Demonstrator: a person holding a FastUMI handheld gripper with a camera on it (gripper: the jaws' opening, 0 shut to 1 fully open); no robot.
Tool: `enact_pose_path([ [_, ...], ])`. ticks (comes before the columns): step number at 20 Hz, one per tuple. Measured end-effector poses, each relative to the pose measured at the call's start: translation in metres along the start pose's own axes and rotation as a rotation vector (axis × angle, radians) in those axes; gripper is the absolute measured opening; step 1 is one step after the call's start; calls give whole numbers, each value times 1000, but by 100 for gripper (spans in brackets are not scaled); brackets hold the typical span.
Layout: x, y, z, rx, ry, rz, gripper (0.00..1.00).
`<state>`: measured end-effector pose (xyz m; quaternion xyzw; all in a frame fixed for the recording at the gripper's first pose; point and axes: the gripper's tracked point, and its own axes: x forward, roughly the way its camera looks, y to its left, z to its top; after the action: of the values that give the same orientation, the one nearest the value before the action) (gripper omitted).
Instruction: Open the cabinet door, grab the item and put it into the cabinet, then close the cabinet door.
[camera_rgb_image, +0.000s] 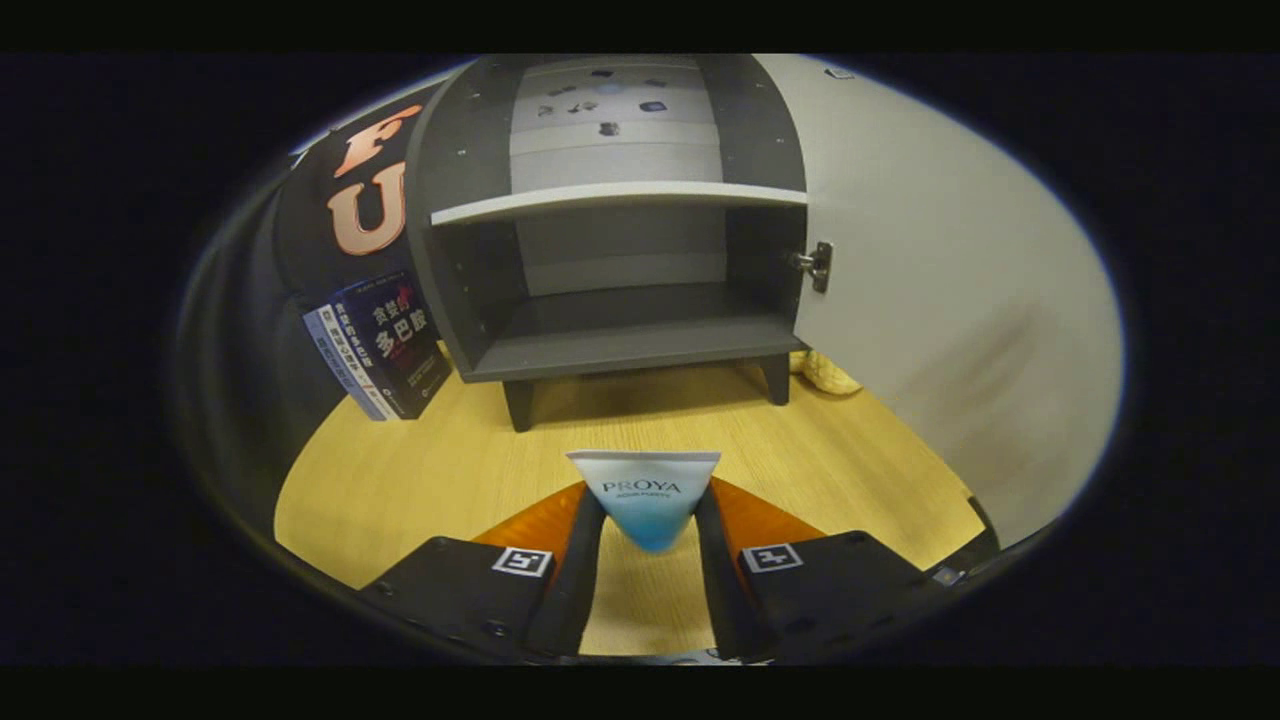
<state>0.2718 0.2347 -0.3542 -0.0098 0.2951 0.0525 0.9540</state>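
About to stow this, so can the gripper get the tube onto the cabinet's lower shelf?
Probably yes: the door is swung open, nothing stands between the gripper, shut on the tube, and the lower shelf.

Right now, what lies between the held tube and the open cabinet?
Bare wooden tabletop in the gripper view. The gripper is shut on the tube; the cabinet stands beyond.

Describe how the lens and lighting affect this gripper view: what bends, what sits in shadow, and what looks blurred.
Gripper view: fisheye distortion bows the cabinet sides outward; its lower compartment is in shadow, with more shadow on the wooden floor beneath it; the open door looks smeared toward its lower part; the tube, clamped between the gripper fingers, blurs at its lower tip.
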Motion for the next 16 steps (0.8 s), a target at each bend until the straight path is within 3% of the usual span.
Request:
enact_pose_path([
  [9, -57, 19, 133, -42, -54, 58, 55],
  [16, -76, 36, 243, -64, -132, 69, 55],
])
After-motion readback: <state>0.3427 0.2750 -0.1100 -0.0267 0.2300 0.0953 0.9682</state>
